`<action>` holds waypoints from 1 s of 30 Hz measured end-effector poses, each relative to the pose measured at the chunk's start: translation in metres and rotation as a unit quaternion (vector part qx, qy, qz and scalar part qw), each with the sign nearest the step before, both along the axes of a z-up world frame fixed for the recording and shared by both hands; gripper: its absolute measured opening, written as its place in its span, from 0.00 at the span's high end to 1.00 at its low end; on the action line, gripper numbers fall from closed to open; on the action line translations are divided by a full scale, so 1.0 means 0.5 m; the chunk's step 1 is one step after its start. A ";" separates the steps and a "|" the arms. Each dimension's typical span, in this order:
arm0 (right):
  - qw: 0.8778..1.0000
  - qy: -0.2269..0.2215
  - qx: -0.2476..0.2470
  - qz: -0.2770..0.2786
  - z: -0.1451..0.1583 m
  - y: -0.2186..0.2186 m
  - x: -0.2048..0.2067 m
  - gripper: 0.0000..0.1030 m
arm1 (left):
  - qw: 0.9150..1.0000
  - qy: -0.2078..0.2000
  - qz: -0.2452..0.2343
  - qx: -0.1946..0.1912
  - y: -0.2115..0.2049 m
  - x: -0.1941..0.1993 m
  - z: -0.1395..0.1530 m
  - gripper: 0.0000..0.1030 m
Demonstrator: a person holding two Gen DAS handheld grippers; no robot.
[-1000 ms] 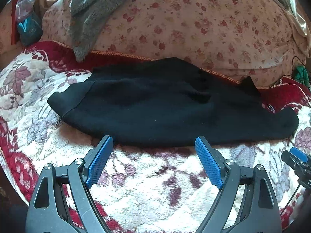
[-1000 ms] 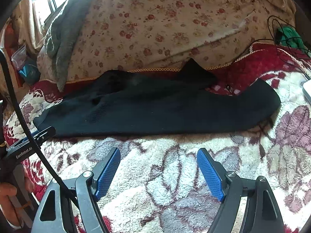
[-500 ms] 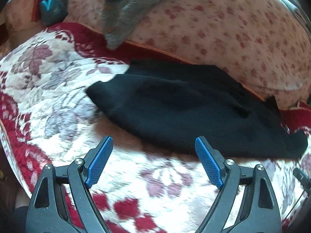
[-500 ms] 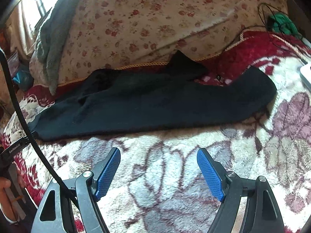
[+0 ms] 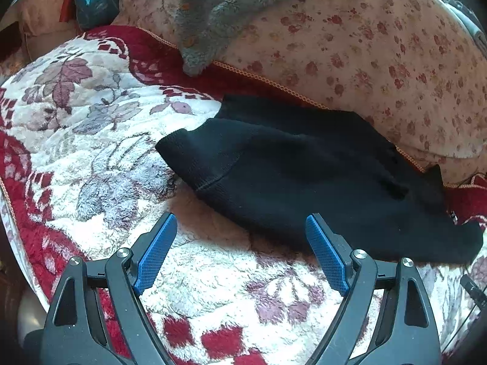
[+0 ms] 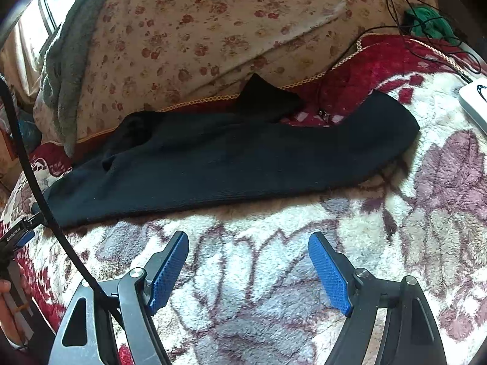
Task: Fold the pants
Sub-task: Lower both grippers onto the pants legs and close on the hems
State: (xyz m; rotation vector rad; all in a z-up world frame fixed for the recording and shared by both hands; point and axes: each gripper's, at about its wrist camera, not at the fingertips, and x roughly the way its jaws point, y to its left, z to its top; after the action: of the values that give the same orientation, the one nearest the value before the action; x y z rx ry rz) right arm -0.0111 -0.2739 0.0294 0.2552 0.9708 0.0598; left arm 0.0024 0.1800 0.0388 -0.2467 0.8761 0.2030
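Note:
Black pants (image 5: 298,176) lie lengthwise, folded leg over leg, on a floral fleece blanket (image 5: 100,140), against a flowered pillow. In the right wrist view the pants (image 6: 231,158) stretch from lower left to upper right. My left gripper (image 5: 242,246) is open and empty, hovering just in front of the pants' left end, its right pad near the fabric edge. My right gripper (image 6: 248,264) is open and empty over the blanket (image 6: 274,243), a short way in front of the pants' near edge.
A large flowered pillow (image 5: 350,45) with a grey fleece cloth (image 5: 231,6) draped over it lies behind the pants. A black cable and green cloth (image 6: 426,24) sit at the back right. A white device (image 6: 474,100) lies at the right edge. The bed edge drops off at left.
My left gripper has swung left toward the pants' left end and come closer to it. My right gripper has shifted slightly; both stay open. The pants have not moved.

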 end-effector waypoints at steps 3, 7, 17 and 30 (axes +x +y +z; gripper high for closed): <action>1.000 0.003 0.007 -0.016 -0.007 -0.021 0.005 0.22 | 1.000 0.001 0.003 -0.010 0.008 0.004 -0.004 0.16; 0.999 0.007 0.021 -0.042 -0.015 -0.058 0.011 0.22 | 1.000 0.005 0.010 -0.018 0.014 0.010 -0.011 0.16; 0.991 0.012 0.088 -0.097 -0.046 -0.130 0.025 0.22 | 0.999 0.023 0.005 -0.048 0.012 0.045 -0.037 0.16; 0.986 -0.012 0.121 -0.114 -0.063 -0.160 0.115 0.22 | 0.997 0.031 0.003 -0.063 0.018 0.095 -0.053 0.16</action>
State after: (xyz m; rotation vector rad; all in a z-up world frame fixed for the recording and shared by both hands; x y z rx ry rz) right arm 0.0466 -0.3539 -0.0022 0.5863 0.9054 -0.0285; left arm 0.0501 0.1888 0.0125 -0.3626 0.9516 0.1613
